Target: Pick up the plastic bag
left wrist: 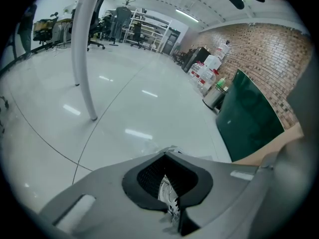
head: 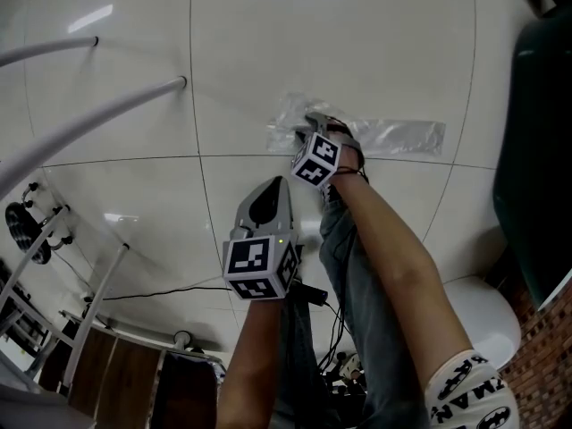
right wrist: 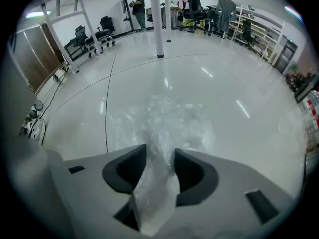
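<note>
On the glossy floor [head: 134, 43], ahead of the person, lies the bag [head: 393, 137]: clear thin film, stretched out flat in a long strip, with its left end rumpled and gathered up. Right tongs [head: 308, 123] are down at that rumpled end. The right gripper view shows the right tongs [right wrist: 160, 158] at a middling gap with a twisted rope of bag [right wrist: 164, 118] filling the space between the pads, so they appear to be gripping the film; the rest fans out on the floor beyond the tips. Left tongs [head: 279, 184] hang back, nearer the person and well apart from the bag. The left gripper view shows the left tongs [left wrist: 169, 151] closed together with nothing in them. Handling, as a judgement: very light, limp, no stiffness, slick on the polished tile, likely to slide or cling to it. A pinch on flat film would skate; the bunched end gives bulk to bite. Grip looks deep enough, film running well back between the pads. Expect the long tail to drag and drape on lifting; thin film could slip out if the pinch loosens.
</note>
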A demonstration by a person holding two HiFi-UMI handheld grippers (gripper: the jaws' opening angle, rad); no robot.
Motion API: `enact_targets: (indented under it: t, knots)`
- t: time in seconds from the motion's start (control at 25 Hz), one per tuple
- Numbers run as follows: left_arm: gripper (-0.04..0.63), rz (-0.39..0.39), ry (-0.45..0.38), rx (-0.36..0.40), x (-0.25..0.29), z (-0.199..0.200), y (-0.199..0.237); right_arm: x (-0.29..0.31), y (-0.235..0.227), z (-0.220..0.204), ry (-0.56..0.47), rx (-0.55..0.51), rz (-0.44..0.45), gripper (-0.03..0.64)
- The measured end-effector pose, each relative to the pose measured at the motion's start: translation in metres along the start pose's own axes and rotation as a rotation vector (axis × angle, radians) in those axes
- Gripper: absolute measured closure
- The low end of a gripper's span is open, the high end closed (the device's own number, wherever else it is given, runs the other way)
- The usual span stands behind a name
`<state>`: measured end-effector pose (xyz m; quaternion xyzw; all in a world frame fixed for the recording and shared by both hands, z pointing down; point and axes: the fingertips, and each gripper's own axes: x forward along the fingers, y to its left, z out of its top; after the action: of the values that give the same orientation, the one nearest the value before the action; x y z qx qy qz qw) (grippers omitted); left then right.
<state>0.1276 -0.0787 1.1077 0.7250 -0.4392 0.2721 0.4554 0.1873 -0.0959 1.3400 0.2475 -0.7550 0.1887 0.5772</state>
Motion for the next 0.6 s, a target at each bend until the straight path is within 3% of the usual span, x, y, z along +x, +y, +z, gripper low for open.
enact_targets:
  t: [0.04,0.08,0.16,0.28,0.44,0.6]
  knots:
    - [0.589,-0.002,-0.006,-0.008,-0.002,0.002,-0.001,0.001,0.002,-0.002,0.012,-0.009,-0.009,0.469]
    - [0.589,-0.003,-0.012,-0.008,-0.005,0.004,-0.003,0.000,0.002,-0.003,0.021,-0.009,-0.014,0.585]
    - [0.589,-0.005,-0.023,0.006,-0.013,0.010,-0.007,-0.001,0.001,-0.004,0.034,0.039,0.012,0.597]
    - [0.589,0.010,-0.045,0.002,-0.028,0.019,-0.010,-0.019,-0.013,0.002,-0.010,0.212,0.089,0.600]
    - [0.589,0.036,-0.077,-0.003,-0.062,0.042,-0.021,-0.099,-0.046,0.030,-0.232,0.445,0.093,0.601]
    - [0.589,0.051,-0.137,0.015,-0.116,0.089,-0.049,-0.214,-0.072,0.066,-0.442,0.568,0.107,0.604]
